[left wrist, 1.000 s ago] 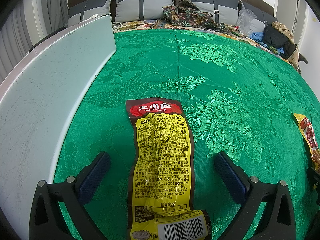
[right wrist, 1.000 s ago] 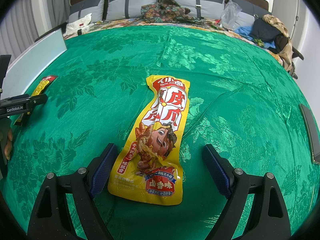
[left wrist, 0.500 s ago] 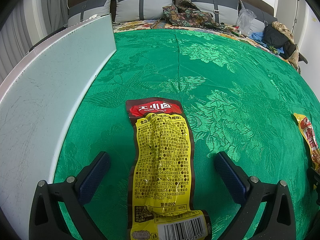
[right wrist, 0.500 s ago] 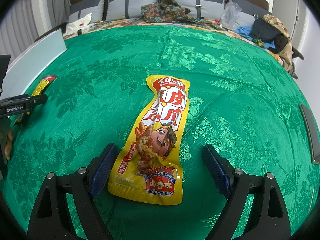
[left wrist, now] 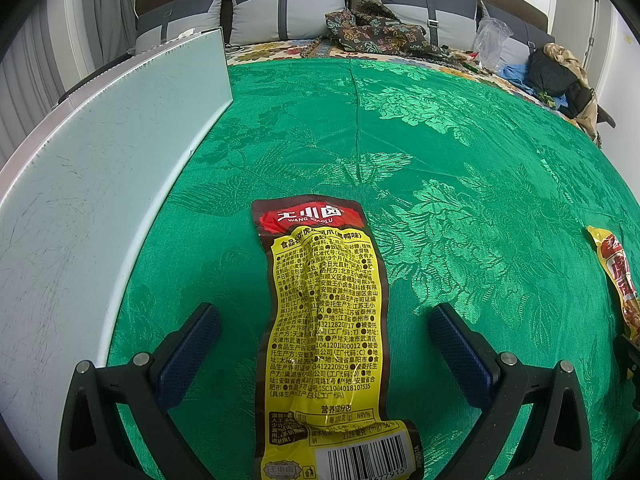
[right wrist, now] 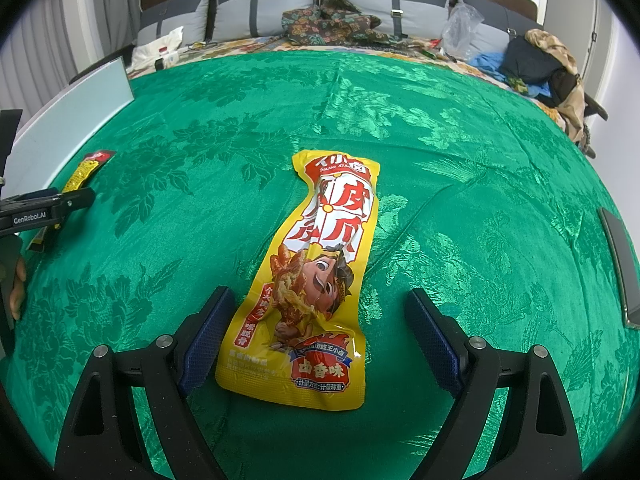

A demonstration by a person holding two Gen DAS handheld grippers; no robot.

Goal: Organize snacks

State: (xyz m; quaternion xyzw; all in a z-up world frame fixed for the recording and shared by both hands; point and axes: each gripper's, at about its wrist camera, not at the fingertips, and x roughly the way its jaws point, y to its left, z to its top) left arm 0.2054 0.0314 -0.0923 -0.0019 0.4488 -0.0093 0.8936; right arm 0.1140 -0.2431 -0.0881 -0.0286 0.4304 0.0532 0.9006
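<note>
Both grippers we hold gape wide and grip nothing: the left gripper (left wrist: 324, 326) straddles the back-up packet (left wrist: 326, 332), the right gripper (right wrist: 320, 316) straddles the face-up packet (right wrist: 316, 280), fingers clear of the foil on either side.

Biggest in view is the green cloth (left wrist: 460, 140) over the bed, with the pale board (left wrist: 100, 184) along its left edge. On it lie our two snacks, well apart: the back-up packet near the board, printed side and barcode showing, the other out in the middle of the cloth.

What could go wrong, we judge: both packets lie flat and slick, so closing pads (right wrist: 208, 336) may slide over the foil, or pinch the loose cloth along with it. A grab at the thin sealed end could let the bulging middle swing and slip free.
</note>
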